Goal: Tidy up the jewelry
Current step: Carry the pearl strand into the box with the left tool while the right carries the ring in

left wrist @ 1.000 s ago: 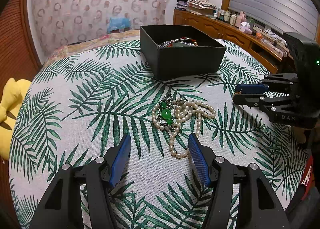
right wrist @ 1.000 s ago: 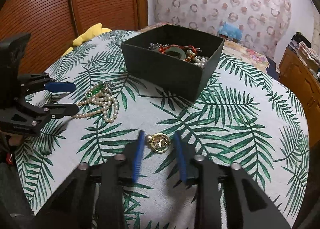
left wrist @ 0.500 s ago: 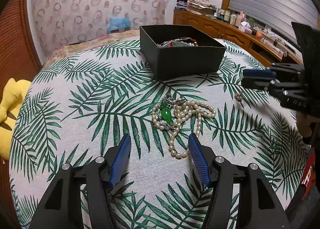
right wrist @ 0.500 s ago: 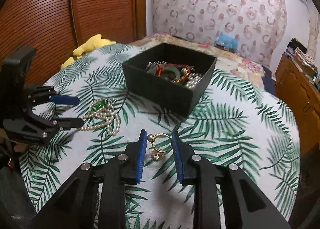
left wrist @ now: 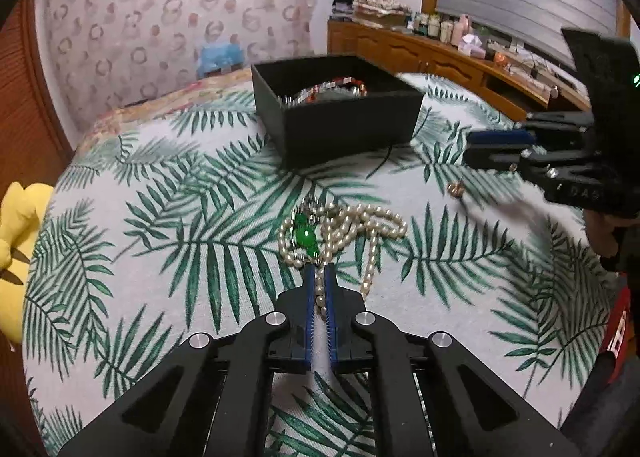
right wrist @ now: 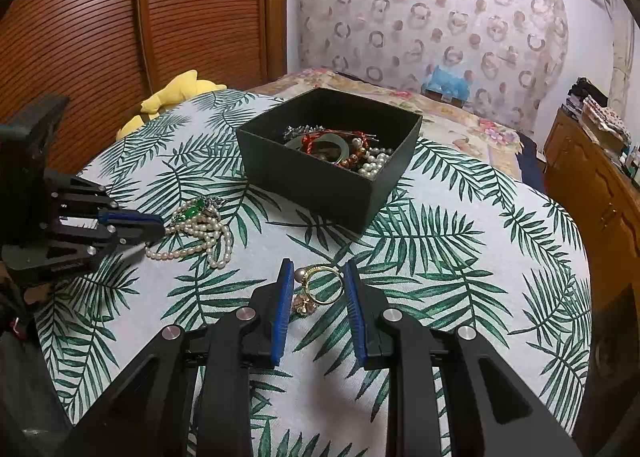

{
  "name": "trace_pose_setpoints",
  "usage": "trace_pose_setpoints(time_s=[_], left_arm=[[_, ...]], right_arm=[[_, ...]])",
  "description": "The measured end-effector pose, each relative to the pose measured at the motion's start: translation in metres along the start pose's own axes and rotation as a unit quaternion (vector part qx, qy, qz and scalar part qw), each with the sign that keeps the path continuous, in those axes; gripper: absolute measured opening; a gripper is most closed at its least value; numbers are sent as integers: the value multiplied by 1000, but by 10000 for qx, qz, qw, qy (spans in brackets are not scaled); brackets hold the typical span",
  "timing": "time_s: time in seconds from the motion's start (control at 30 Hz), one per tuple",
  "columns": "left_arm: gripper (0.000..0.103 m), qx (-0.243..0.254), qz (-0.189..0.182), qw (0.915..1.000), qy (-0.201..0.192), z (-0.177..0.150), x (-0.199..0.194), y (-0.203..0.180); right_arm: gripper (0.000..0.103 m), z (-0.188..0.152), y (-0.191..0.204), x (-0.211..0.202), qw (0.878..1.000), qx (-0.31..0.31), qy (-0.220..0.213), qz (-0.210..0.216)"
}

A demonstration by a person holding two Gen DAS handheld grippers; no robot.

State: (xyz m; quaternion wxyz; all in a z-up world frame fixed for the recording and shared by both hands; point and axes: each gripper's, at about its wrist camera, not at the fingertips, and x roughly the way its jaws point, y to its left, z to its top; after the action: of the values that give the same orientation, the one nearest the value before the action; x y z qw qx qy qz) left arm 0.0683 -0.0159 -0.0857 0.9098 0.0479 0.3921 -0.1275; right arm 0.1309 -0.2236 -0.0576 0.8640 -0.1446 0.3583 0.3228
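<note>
**Left gripper has closed on the pearls; ring not yet taken**

At the bottom centre of the left wrist view, the left gripper has gone from wide open a second ago to nearly closed. Its blue pads now pinch the near strand of the necklace, and the rest of the pearls and the green pendant still lie in a heap on the leaf-print cloth just beyond the tips. That reads as a grasp made but not yet lifted.

In the right wrist view, the right gripper sits lower centre with its fingers moderately apart, about as they were half a second ago. The ring shows between them. From the left wrist view, though, the ring is below those fingers and clear of them at centre right, seemingly on the cloth, so I judge it is not gripped. That gripper has risen over the last second.

Farther back, at upper centre, the box stands open with beads and a bangle already inside. It is well apart from both pieces, and both still have to be carried there.
</note>
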Motion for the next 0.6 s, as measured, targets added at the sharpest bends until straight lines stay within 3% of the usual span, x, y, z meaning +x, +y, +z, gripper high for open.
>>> trace_pose_setpoints(time_s=[0.6], left_arm=[[4,-3,-93,9916,-1290,81,-82,3]], right_arm=[[28,26,6,-26,9992,-96,-374,-45]])
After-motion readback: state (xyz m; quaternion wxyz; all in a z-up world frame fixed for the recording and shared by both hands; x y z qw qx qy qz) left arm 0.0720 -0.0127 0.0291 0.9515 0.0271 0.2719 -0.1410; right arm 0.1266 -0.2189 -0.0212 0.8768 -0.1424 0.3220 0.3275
